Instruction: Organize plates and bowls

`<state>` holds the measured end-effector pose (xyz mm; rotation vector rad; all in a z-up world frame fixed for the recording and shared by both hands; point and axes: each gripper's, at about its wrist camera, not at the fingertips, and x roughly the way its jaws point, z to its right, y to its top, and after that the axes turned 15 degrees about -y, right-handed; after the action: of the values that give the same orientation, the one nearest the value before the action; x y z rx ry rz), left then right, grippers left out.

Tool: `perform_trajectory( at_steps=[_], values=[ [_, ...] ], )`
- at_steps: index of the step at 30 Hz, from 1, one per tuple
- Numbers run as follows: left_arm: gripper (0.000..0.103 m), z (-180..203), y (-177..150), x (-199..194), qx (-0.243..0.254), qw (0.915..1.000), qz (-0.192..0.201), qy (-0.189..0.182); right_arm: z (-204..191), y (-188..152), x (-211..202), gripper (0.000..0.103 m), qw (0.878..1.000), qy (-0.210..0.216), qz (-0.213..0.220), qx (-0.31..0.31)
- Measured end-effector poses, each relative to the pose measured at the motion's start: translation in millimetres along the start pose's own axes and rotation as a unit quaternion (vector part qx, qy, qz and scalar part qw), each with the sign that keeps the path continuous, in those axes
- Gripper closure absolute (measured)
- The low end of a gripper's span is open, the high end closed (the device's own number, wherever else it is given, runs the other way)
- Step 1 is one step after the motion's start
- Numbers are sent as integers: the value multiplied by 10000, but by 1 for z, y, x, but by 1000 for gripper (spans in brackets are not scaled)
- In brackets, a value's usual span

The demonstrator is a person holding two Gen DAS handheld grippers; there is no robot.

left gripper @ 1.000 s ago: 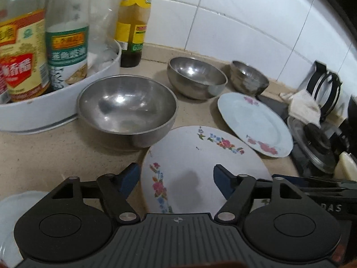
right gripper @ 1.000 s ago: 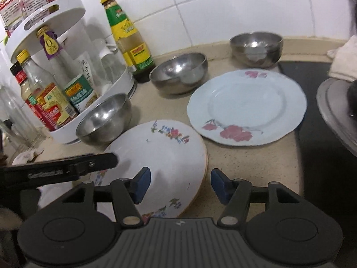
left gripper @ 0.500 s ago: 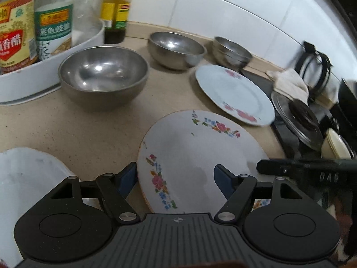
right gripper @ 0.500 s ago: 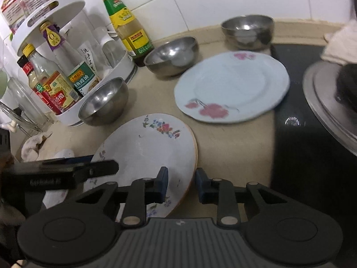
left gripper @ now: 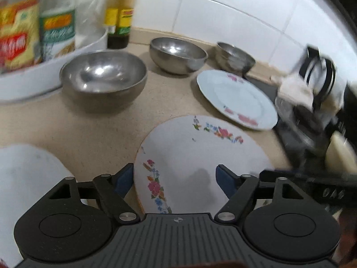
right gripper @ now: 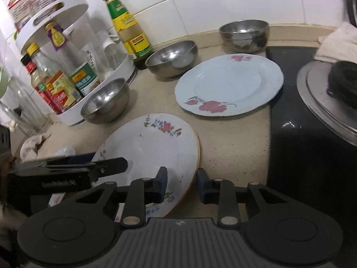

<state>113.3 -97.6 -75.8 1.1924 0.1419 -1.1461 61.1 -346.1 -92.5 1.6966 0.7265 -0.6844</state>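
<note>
- You are in the first step of gathering the plates: the flowered plate (right gripper: pixel 151 147) is the one in hand, and it sits on the counter (right gripper: pixel 234 145) on the near side of the pale-blue plate (right gripper: pixel 227 84), apart from it.
- Your right gripper (right gripper: pixel 181 182) has just been closing, with the flowered plate's near right rim between its jaws. They now stand narrow, one pad over the plate's face and one outside its brown edge, and they appear to pinch the rim.
- Your left gripper (left gripper: pixel 175 178) is spread wide and holds nothing. One pad is off the flowered plate's left rim and the other hangs above its face.
- That right edge looks slightly raised, so I judge the lift to be just starting.
- The next move, as I read it, calls for carrying the flowered plate towards the pale-blue plate and setting it squarely on top, keeping it level because only one rim is held.
- The three steel bowls are not yet stacked: the near bowl (right gripper: pixel 104 100) stands well left of the pale-blue plate, the middle bowl (right gripper: pixel 171 60) just behind its left edge, and the far bowl (right gripper: pixel 244 35) behind it.
</note>
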Motion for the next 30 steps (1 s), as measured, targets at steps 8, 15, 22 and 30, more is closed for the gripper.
perform_trajectory(
  at_steps=[8, 15, 22, 30],
  values=[
    [31, 11, 0, -11, 20, 9994, 293, -161, 14, 4, -13, 80, 9991, -70, 164, 396],
    [31, 12, 4, -31, 59, 9984, 557, -97, 5, -1, -19, 80, 9991, 54, 162, 395],
    [31, 7, 4, -57, 38, 9965, 829, 60, -12, 2, -22, 81, 9989, 242, 213, 352],
    [31, -6, -1, -94, -86, 9921, 1185, 406, -44, 10, -22, 81, 9979, 585, 275, 94]
  ],
)
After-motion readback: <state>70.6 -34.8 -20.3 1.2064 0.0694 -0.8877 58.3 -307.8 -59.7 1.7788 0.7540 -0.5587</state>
